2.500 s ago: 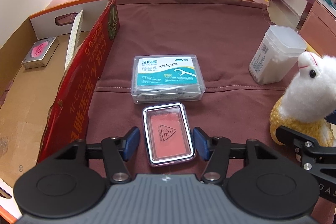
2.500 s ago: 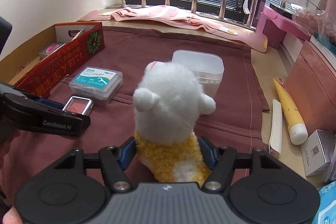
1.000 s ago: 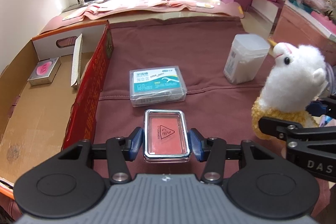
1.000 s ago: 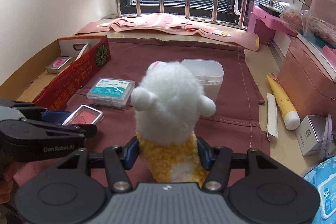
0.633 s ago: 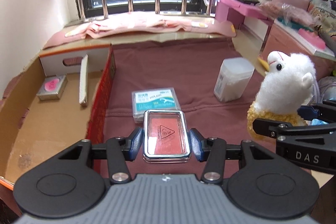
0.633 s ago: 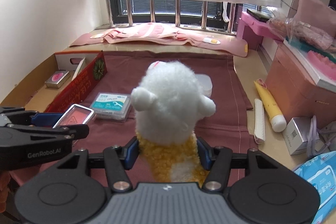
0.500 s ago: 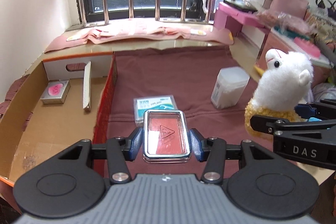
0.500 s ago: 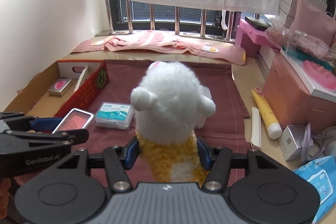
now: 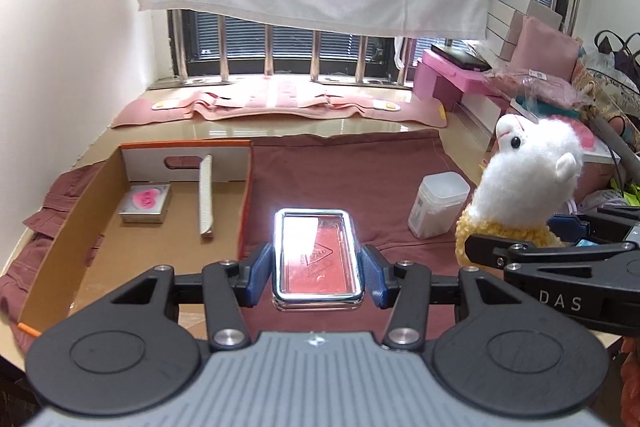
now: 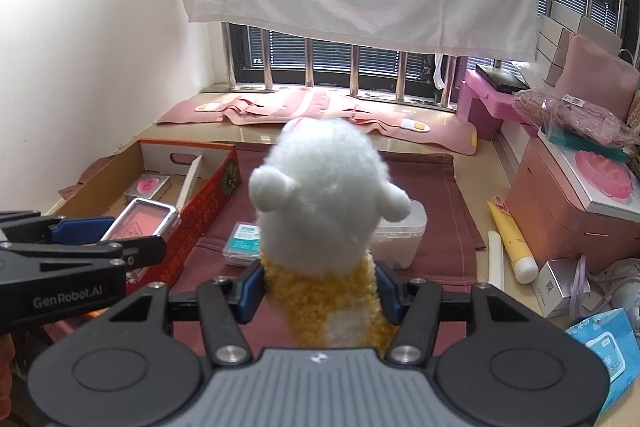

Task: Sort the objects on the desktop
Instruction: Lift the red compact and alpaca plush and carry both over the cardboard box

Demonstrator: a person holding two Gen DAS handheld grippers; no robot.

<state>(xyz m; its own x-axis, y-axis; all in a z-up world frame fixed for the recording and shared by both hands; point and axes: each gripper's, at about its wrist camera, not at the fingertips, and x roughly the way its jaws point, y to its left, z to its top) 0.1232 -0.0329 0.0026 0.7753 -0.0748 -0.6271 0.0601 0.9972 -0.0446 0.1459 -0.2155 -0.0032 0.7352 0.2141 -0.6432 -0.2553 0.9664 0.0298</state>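
Hands full: makeup case and toy lamb.
Left gripper [image 9: 318,273] pinched the hard, shiny makeup case [image 9: 317,259] by its sides; right gripper [image 10: 320,291] squeezed the soft toy lamb [image 10: 324,211] low down.

Both grippers look like the same build: matte black linkage arms with silver screw heads at the pivots, blue pads on the fingertips, and a ribbed grey housing flanked by two big round black discs. The left gripper [image 9: 318,269] has "GenRobot.AI" in pale letters on its side. The right gripper [image 10: 320,291] shows "DAS" on its side, probably part of a longer word cut off by the frame edge.
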